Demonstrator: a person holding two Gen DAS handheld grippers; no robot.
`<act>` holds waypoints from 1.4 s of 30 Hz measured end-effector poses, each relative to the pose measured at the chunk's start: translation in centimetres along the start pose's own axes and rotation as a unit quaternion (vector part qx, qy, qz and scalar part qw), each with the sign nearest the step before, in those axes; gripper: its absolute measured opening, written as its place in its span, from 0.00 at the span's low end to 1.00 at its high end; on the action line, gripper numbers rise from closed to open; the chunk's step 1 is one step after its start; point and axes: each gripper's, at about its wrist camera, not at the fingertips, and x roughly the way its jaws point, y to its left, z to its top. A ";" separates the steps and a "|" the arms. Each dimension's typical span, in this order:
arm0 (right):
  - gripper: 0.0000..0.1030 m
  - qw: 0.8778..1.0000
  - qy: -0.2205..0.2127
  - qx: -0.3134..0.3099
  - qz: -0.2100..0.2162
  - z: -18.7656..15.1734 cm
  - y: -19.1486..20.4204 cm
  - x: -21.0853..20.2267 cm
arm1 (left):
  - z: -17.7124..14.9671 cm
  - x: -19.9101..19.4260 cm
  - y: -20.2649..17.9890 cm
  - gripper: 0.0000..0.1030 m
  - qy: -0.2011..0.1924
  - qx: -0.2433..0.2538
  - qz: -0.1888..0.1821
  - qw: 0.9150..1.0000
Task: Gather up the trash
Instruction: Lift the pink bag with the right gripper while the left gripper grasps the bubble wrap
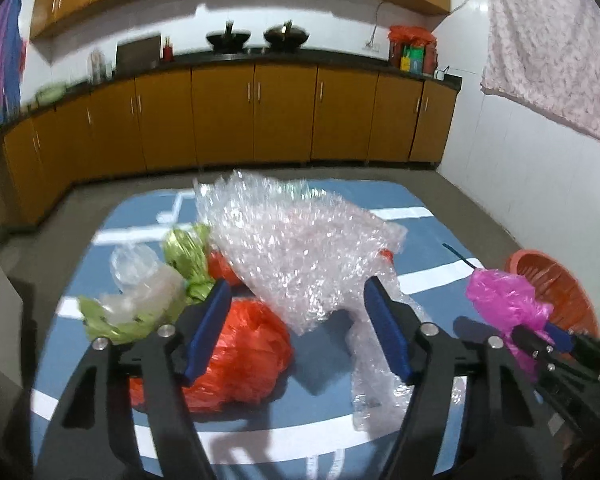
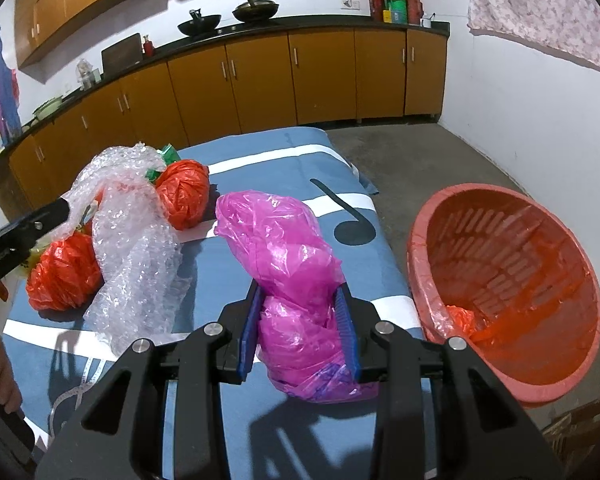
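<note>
Kitchen; blue striped table cover (image 2: 260,432) in front of brown cabinets (image 2: 260,84). Right gripper (image 2: 300,328) clamped on the pink plastic bag (image 2: 284,248). Left gripper (image 1: 296,320) jaws apart around bubble wrap (image 1: 292,248), pads not pressing. Red bags (image 1: 244,356) beside it. Red basket (image 2: 508,288) just beside the table.

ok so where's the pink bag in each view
Left wrist view: the pink bag sits at the far right edge, held in the right claw, just in front of the orange basket.
Right wrist view: it fills the lower centre, pinched between the blue pads of the right claw, left of the basket.
Shared landmark: the bubble wrap on the blue cloth.
</note>
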 end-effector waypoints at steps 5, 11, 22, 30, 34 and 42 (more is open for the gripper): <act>0.34 1.000 0.000 0.000 -0.001 -0.1 0.0 0.0 | 0.8 -0.5 1.2 0.74 -0.008 -0.037 -0.014 0.999; 0.34 1.000 -0.001 -0.004 -0.001 -0.3 -0.1 -0.1 | 1.4 1.9 1.6 0.74 0.031 -0.034 -0.005 0.999; 0.34 1.000 -0.008 -0.010 -0.009 -0.4 -0.2 -0.9 | 0.9 2.2 1.3 0.07 0.034 -0.018 -0.029 0.999; 0.34 1.000 -0.025 -0.013 -0.004 0.0 0.1 -2.6 | 1.6 -1.6 0.6 0.06 -0.010 0.001 -0.037 0.999; 0.34 0.999 -0.039 -0.012 -0.001 0.4 0.2 -3.9 | 2.1 -3.7 0.4 0.06 -0.027 0.004 -0.044 0.999; 0.34 0.998 -0.066 -0.007 -0.003 1.0 -0.3 -6.4 | 2.8 -7.3 -0.8 0.06 -0.053 0.014 -0.073 0.996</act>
